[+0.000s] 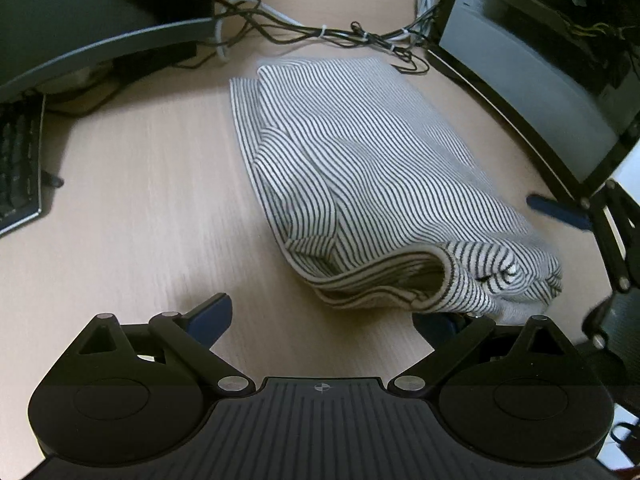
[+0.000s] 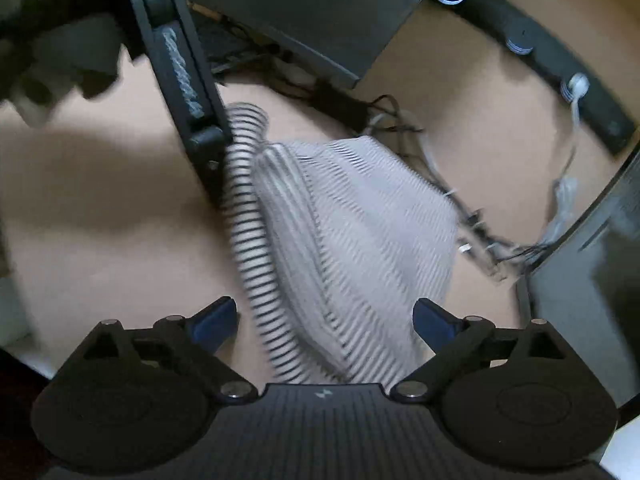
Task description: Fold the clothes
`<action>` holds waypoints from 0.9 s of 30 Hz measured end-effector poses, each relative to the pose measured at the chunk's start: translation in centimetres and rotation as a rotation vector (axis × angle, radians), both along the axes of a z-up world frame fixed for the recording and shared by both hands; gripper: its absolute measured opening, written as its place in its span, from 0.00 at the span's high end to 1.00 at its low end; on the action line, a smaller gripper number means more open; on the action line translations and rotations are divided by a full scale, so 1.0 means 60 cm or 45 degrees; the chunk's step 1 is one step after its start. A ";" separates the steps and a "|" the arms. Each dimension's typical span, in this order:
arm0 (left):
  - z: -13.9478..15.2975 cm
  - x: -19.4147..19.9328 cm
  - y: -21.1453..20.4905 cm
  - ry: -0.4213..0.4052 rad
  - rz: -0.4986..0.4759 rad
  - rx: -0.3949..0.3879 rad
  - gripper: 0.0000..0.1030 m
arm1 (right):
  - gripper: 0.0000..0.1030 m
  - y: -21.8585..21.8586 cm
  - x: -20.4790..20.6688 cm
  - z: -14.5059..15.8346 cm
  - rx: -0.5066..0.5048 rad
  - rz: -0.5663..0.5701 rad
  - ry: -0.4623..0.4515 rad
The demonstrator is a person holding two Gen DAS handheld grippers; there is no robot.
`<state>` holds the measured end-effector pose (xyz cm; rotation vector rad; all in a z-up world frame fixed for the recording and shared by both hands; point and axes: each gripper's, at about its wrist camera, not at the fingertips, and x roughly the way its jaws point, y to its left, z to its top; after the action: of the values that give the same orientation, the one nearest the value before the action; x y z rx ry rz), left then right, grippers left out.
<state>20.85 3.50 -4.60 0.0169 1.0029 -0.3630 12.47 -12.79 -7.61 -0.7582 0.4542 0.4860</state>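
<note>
Left wrist view: no writing or brand can be read; the only mark is a small round crosshair on the tool's ribbed black body, low in the middle. The left tool (image 1: 322,316) fills the bottom of the frame, pointing steeply down at the desk (image 1: 140,208). Its blue fingers are spread wide. The left fingertip (image 1: 212,316) hangs over bare wood, and the right one is partly hidden under the near edge of the shirt (image 1: 360,176), so nothing is pinched. The striped shirt lies folded in a thick bundle across the middle of the frame, running from upper middle to lower right, flat on the desk. A keyboard (image 1: 18,164) sits at the left edge, a monitor (image 1: 532,68) at upper right, and cables (image 1: 320,34) run along the top. The right tool (image 1: 580,216) enters at the right edge, one blue fingertip just beside the shirt.

Right wrist view: blurred, and again nothing legible, only a small pale mark on the body. The right tool (image 2: 324,320) sits at the bottom, tilted downward, its fingers spread, with the shirt (image 2: 352,216) lying between them and stretching up to the centre; the pads do not press on it. The left tool (image 2: 188,92) slants down from upper left, its tip touching the shirt's far edge.
</note>
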 end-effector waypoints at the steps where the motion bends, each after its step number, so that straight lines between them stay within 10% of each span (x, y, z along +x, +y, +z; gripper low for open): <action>1: 0.001 0.001 0.002 0.001 -0.002 -0.007 0.03 | 0.15 0.003 0.004 -0.002 -0.031 0.002 -0.025; 5: 0.007 0.005 0.012 -0.012 -0.015 -0.040 0.03 | 0.66 0.019 0.007 -0.008 -0.168 0.095 -0.032; 7: 0.010 0.007 0.021 -0.018 -0.022 -0.056 0.03 | 0.71 0.024 0.006 -0.002 -0.189 0.109 0.002; 18: 0.085 0.021 0.185 -0.215 -0.019 -0.314 0.03 | 0.76 0.054 0.016 0.102 -0.184 0.129 0.311; 23: 0.055 0.087 0.125 -0.244 -0.240 -0.271 0.03 | 0.77 0.080 -0.031 0.141 -0.270 0.219 0.435; 27: 0.013 0.112 0.072 -0.156 -0.379 -0.214 0.23 | 0.77 0.084 -0.036 0.203 -0.319 0.287 0.495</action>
<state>27.58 7.79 -3.82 0.0361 0.8466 -0.7098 10.32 -7.77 4.55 -0.9657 0.8073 0.8042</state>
